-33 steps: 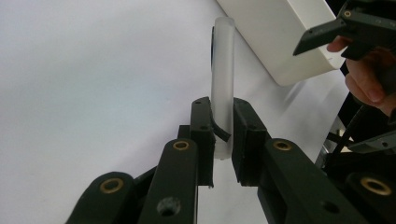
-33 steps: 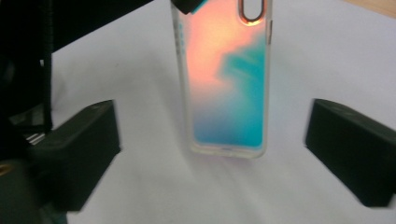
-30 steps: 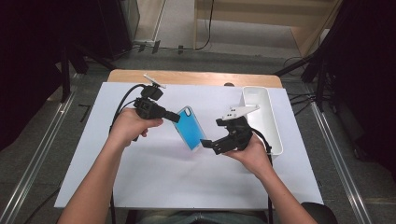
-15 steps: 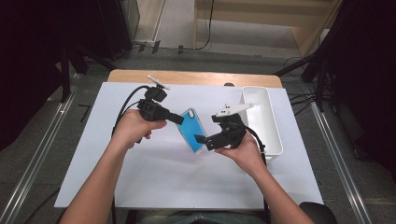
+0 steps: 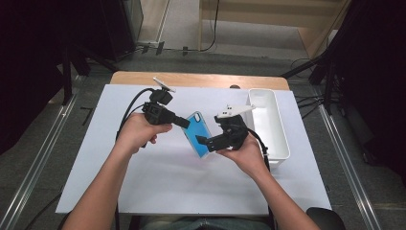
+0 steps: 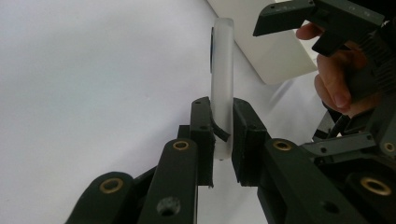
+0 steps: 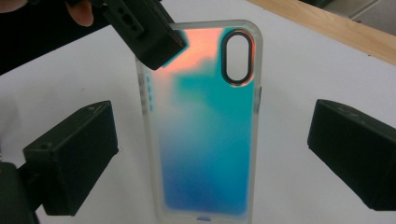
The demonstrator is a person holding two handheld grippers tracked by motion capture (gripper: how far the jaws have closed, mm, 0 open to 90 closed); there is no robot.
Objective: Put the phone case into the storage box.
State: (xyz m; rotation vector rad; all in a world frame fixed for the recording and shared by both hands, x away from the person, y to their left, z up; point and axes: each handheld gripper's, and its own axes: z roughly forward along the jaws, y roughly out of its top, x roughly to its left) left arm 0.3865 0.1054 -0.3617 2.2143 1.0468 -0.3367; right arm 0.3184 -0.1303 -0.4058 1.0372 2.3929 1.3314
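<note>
Case: a phone case (image 5: 198,134) with a blue-to-orange back and frosted rim, held up off the tabletop (image 5: 143,191) between the two grippers.
Left gripper: the left gripper (image 6: 223,135) has its fingers (image 6: 201,135) clamped on the case rim, one on each face, near the end with the camera cutout.
Edge-on look: in the left gripper view the case (image 6: 222,79) shows only as a narrow frosted strip rising from between the fingers; its faces are hidden there.
Right gripper: the right gripper (image 7: 210,154) has its fingers (image 7: 70,154) wide apart, one on each side of the case (image 7: 205,135) and touching neither long edge.
Cut off: the bottom end of the case runs to the lower edge of the right gripper view, so its last bit is hard to make out.
Covered corner: the left gripper's finger overlaps the upper corner of the case beside the oval cutout, hiding that part of the rim.
High view: the right gripper (image 5: 203,141) sits at the case's lower end and the left gripper (image 5: 184,123) at its upper end; whether the right fingers touch the case cannot be told from there.
Bin: a white bin (image 5: 275,139) stands on the tabletop just beyond the right hand (image 5: 244,155); its inside is hard to read.
Left hand: the left hand (image 5: 139,132) wraps the left gripper's handle, hiding most of it.
</note>
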